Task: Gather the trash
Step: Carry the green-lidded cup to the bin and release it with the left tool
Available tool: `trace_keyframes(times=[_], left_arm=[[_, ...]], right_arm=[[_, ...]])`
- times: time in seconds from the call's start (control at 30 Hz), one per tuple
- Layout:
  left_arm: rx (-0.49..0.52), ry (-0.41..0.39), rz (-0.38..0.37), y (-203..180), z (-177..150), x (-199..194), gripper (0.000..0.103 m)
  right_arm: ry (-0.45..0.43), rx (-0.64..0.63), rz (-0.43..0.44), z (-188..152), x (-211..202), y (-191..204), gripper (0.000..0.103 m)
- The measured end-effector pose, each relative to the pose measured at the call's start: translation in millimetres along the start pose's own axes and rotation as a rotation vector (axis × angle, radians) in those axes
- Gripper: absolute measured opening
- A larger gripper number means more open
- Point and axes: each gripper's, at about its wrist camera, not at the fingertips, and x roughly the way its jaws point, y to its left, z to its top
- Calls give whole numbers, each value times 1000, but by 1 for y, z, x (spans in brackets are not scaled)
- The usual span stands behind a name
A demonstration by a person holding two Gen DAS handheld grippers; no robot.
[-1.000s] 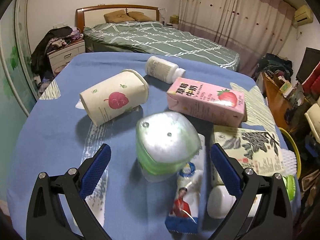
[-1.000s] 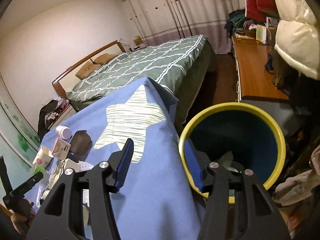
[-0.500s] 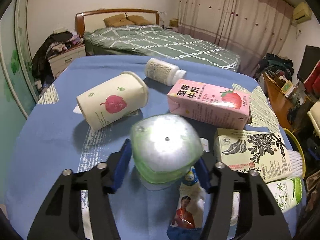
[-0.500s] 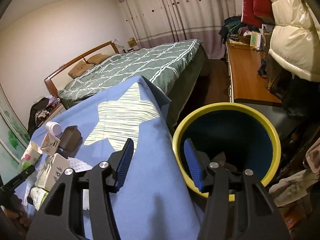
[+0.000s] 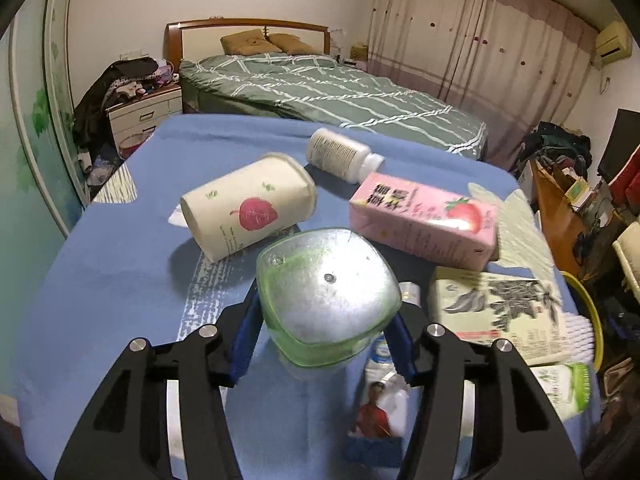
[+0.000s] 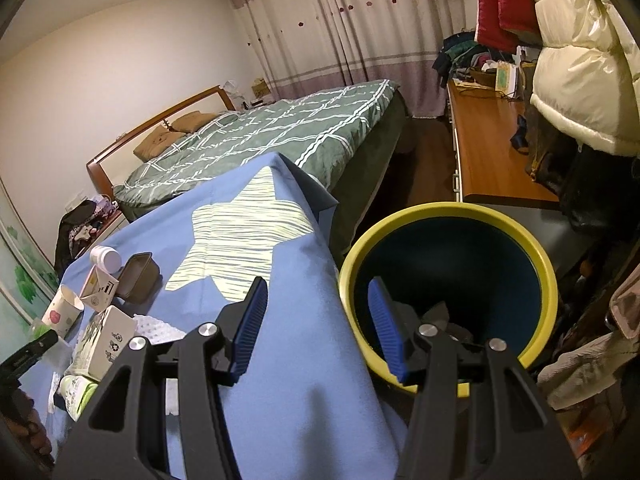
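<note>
1. Gripping tight, the left gripper (image 5: pixel 326 344) had just been closing, and its blue pads (image 5: pixel 245 330) pressed on either side of a clear green plastic cup (image 5: pixel 328 292) that stood upside down on the blue tablecloth (image 5: pixel 120 280), foil-grey base up.

2. Litter lay about the cup: a paper cup (image 5: pixel 250 210) with a red leaf print on its side at 10 o'clock, a white pill bottle (image 5: pixel 344 154) at 12 o'clock, a pink strawberry milk carton (image 5: pixel 424 220) at 1 o'clock, a leaf-printed carton (image 5: pixel 496 310) at 3 o'clock, and a flat blue sachet (image 5: pixel 378 408) just beside the cup at 5 o'clock.

3. Nothing sat between the pads of the right gripper (image 6: pixel 318 322), which hung half open over the cloth's edge, with the yellow-rimmed bin (image 6: pixel 548 284) at 3 o'clock of it and dark scraps already lying at the bin's bottom.

4. By the look of it, collection was at an early stage: one item had been grasped, none of the visible table litter yet cleared.

5. Next, the cup would need lifting clear of the sachet and the cartons, then carrying toward the bin at the table's 3 o'clock edge; a thin plastic wall could buckle or slip under the squeeze.
</note>
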Motion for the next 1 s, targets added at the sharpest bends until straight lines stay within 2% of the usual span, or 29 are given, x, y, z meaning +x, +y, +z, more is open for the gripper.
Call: trace_keyframes(times=[0.17,0.33,0.53,0.73,0.83,1.0], left_arm=[[61,-46,-46,-21,9,-34,55],[127,-63,-141,-57,15,-59,55],[242,-52,-267,-136,17,-67,55],[354,5,-388,-235,7,-56,55],[395,69,-455,-286,-4,-41,55],[456,157,-498,-349,-22,-13,55]], right_arm=[[-25,1,0,2,-9,-4,51],[-70,30,-15,7,-29,-23,51],[-131,54,-83,9,-60,-57,55],[-150,82,-152,4,-83,-98,56],[-153,99,-180,2,-90,-117,56],[-145,144,-197,-6,-94,-147,56]])
